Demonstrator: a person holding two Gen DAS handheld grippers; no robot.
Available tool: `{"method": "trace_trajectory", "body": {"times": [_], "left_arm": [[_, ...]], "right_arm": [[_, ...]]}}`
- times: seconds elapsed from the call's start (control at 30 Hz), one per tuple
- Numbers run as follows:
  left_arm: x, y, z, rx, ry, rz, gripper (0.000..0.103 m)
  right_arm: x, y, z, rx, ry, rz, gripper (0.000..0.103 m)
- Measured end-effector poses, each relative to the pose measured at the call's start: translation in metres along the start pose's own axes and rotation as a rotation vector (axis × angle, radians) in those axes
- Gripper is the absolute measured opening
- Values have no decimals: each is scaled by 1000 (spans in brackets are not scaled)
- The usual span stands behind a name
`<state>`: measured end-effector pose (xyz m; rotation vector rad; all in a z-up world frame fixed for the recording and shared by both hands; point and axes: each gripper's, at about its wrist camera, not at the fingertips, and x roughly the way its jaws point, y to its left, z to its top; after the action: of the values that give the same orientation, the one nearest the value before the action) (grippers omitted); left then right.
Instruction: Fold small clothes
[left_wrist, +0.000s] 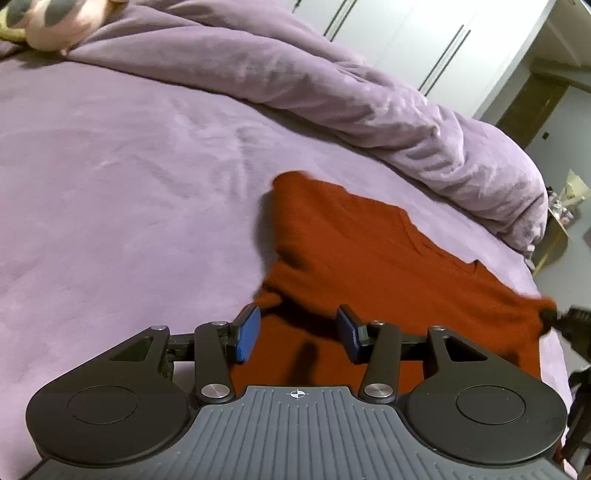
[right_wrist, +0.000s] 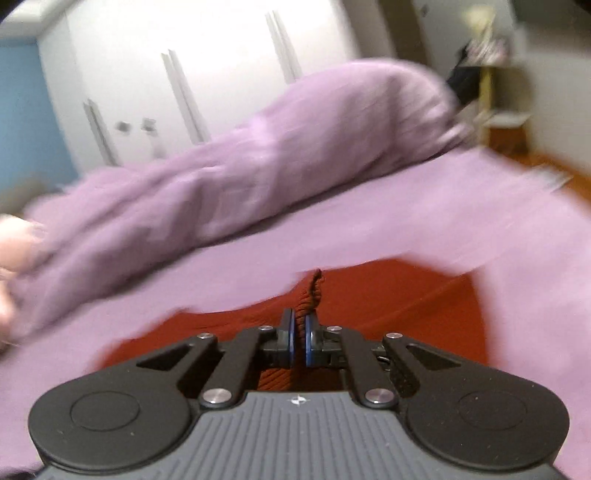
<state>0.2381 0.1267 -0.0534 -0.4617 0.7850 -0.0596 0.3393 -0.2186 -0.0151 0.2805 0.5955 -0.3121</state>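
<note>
A rust-red knit garment (left_wrist: 369, 258) lies on the purple bed sheet (left_wrist: 110, 184). My left gripper (left_wrist: 299, 332) is open, its blue pads (left_wrist: 247, 332) spread just above the garment's near edge, holding nothing. My right gripper (right_wrist: 300, 339) is shut on a ribbed fold of the red garment (right_wrist: 388, 295), which sticks up between the pads. The right wrist view is motion-blurred. In the left wrist view the right gripper (left_wrist: 569, 321) shows at the far right, pinching the garment's corner.
A bunched purple duvet (left_wrist: 332, 85) lies across the far side of the bed. A pink and grey plush toy (left_wrist: 55, 22) sits at the far left. White wardrobe doors (right_wrist: 184, 74) stand behind. A small side table (left_wrist: 561, 221) stands past the bed's right edge.
</note>
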Motion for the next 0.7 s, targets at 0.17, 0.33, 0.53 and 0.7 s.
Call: {"method": "trace_trajectory", "body": {"times": [0.17, 0.33, 0.53, 0.7], "left_arm": [[15, -17, 1, 44, 25, 5, 51], [15, -21, 1, 49, 23, 14, 51], [23, -26, 5, 49, 41, 38, 52], [23, -25, 8, 51, 46, 47, 51]], "right_arm": [[18, -46, -8, 131, 148, 33, 12], [27, -60, -22, 137, 181, 63, 41], [34, -54, -21, 82, 183, 100, 6], [14, -95, -15, 325, 115, 206, 5]]}}
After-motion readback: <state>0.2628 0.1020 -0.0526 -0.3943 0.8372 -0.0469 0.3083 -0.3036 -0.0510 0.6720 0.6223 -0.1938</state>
